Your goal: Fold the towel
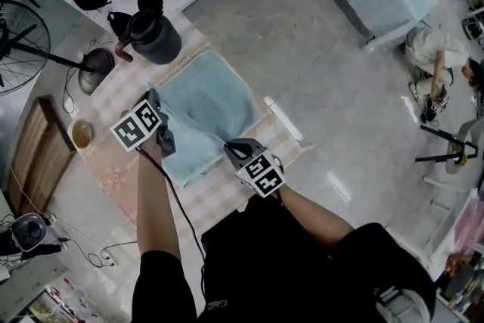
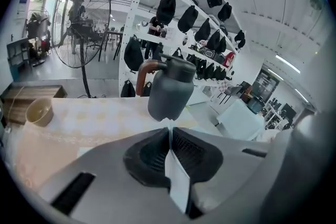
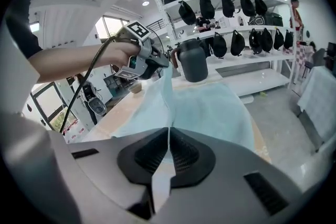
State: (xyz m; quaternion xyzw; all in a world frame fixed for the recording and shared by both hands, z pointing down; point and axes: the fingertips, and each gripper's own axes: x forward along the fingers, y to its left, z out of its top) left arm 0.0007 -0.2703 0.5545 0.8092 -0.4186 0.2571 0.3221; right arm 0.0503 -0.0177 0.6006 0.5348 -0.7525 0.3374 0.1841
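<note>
Now | L claw (image 1: 166,140) clamps towel (image 1: 208,98) edge; R claw (image 1: 233,150) ditto

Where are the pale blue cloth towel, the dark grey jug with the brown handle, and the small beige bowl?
Pale blue cloth towel (image 1: 208,96), head view, its flat middle.
Dark grey jug (image 1: 157,40), head view, its body.
Small beige bowl (image 1: 81,134), head view, its inside.

The towel (image 1: 206,104) is pale blue-green and soft. Its far part lies flat on the bench (image 1: 106,170). Its near edge is lifted off the bench. One near corner is pinched in the closed jaws of the left gripper (image 1: 167,146), the other in those of the right gripper (image 1: 229,146). From that raised edge the cloth slopes down to the flat part.
</note>
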